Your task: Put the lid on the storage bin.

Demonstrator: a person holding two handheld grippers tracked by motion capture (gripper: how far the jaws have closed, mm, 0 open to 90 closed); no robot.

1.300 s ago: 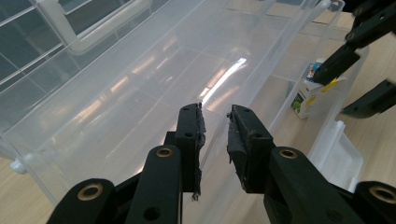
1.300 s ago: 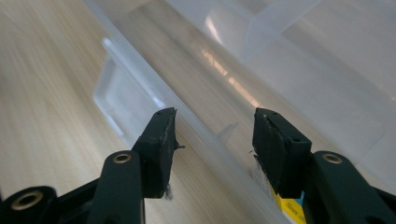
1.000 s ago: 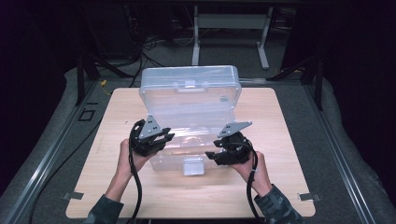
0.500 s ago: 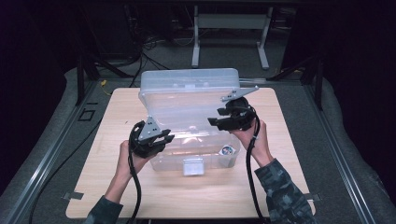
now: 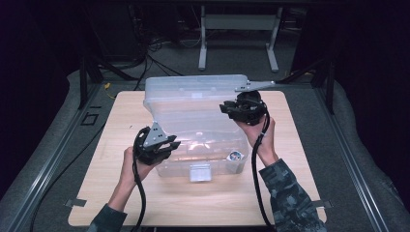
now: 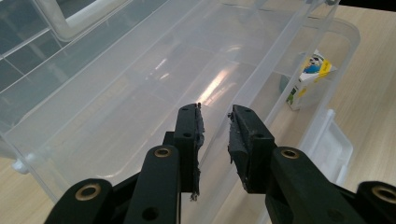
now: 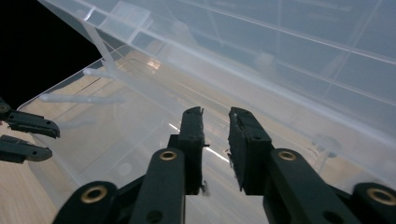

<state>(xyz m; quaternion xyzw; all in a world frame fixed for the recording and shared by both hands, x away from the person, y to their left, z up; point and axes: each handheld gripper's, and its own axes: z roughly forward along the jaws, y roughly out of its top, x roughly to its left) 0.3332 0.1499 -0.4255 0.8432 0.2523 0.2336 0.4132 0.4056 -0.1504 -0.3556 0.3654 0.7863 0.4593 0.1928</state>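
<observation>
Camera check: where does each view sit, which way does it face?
High view: above the person's side, looking forward and down at the table; forearms, left hand-held gripper, right hand-held gripper.
Left gripper view: rides the left one, looks along its jaws over the clear box's rim.
Right gripper view: along its jaws toward the raised lid.
Shared: the clear box in all three.

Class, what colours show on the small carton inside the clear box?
White with yellow, blue and green print on the small carton, clearest in the left gripper view.
</observation>
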